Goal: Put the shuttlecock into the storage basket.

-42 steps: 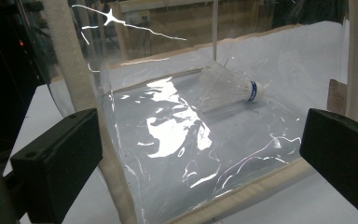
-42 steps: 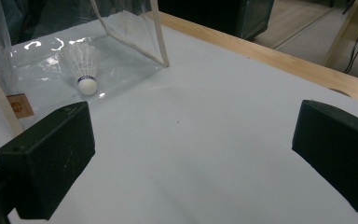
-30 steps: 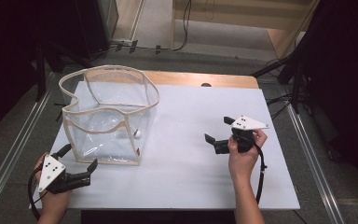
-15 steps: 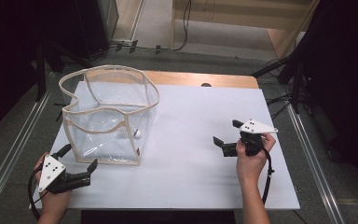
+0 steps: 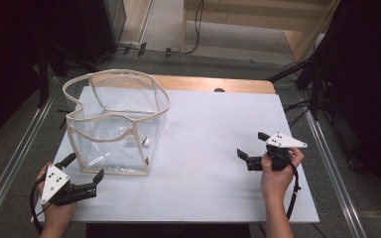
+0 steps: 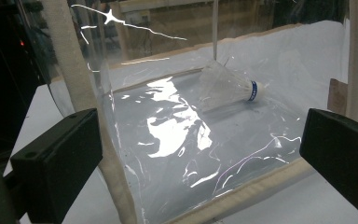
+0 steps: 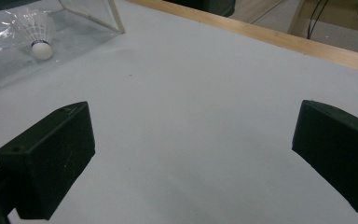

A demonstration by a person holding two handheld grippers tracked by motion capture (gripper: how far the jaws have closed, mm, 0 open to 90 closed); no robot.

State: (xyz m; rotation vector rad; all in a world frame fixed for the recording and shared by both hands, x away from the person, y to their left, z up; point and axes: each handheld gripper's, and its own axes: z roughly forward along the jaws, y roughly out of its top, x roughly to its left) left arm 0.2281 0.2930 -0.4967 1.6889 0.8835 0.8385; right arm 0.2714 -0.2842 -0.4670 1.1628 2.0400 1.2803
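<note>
A clear plastic bag (image 5: 116, 124) with beige trim stands open on the left half of the white table (image 5: 203, 148). A white shuttlecock (image 5: 145, 142) lies on its side inside the bag, also seen in the left gripper view as the shuttlecock (image 6: 230, 86) and in the right gripper view as the shuttlecock (image 7: 37, 30). My left gripper (image 5: 83, 167) is open at the bag's near left corner, its jaws either side of that corner (image 6: 107, 154). My right gripper (image 5: 251, 145) is open over bare table at the right, empty, well apart from the bag.
A wooden strip (image 5: 213, 84) runs along the table's far edge. Metal rails (image 5: 15, 163) flank the table on both sides. Dark stands and cables (image 5: 307, 69) sit beyond the far right corner.
My right gripper has drawn back to the right and toward the near edge, away from the bag. The left gripper and the bag have stayed put.
</note>
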